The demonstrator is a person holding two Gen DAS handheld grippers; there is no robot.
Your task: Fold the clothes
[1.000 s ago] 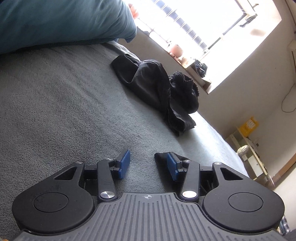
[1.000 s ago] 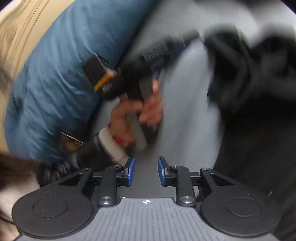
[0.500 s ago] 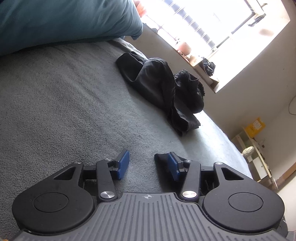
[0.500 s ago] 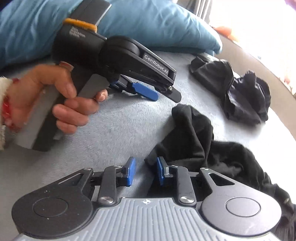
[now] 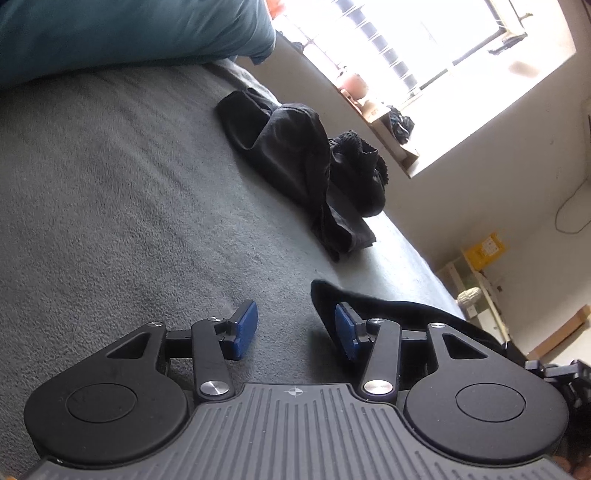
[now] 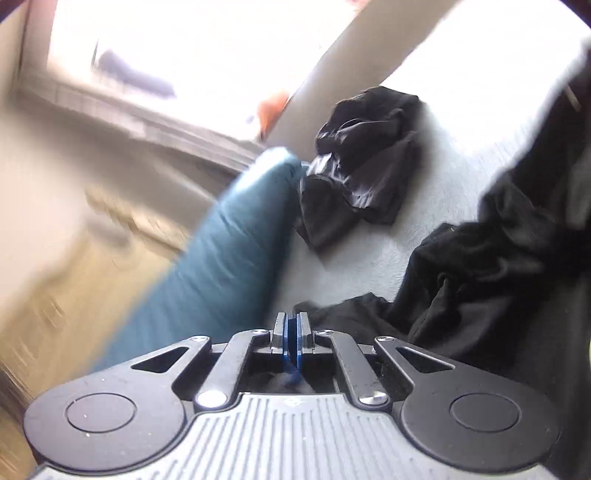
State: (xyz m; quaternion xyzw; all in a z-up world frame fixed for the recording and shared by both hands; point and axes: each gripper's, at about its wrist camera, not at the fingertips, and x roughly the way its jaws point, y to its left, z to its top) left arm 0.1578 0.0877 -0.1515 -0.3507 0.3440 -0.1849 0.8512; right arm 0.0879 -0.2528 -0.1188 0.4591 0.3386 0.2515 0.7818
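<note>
A black garment (image 5: 388, 310) lies crumpled on the grey bed cover (image 5: 110, 184). Its corner pokes up just behind the right finger of my left gripper (image 5: 295, 325), which rests low on the bed, open, with only bare cover between its blue pads. In the right wrist view the same garment (image 6: 480, 266) spreads to the right, and its near edge runs into the tips of my right gripper (image 6: 291, 321). That gripper's pads are pressed together on the thin fabric edge. This view is motion-blurred.
A second heap of dark clothes (image 5: 295, 158) lies farther up the bed, and the right wrist view shows this heap (image 6: 362, 147) too. A teal pillow (image 5: 129, 33) bounds the head end. Beyond the bed's right edge are a bright window (image 5: 406, 37) and small furniture (image 5: 476, 273).
My right gripper swung away from the hand and left gripper, toward the pillow and window, and its jaws closed at the garment's edge. More black cloth now shows beside the left gripper's right finger.
</note>
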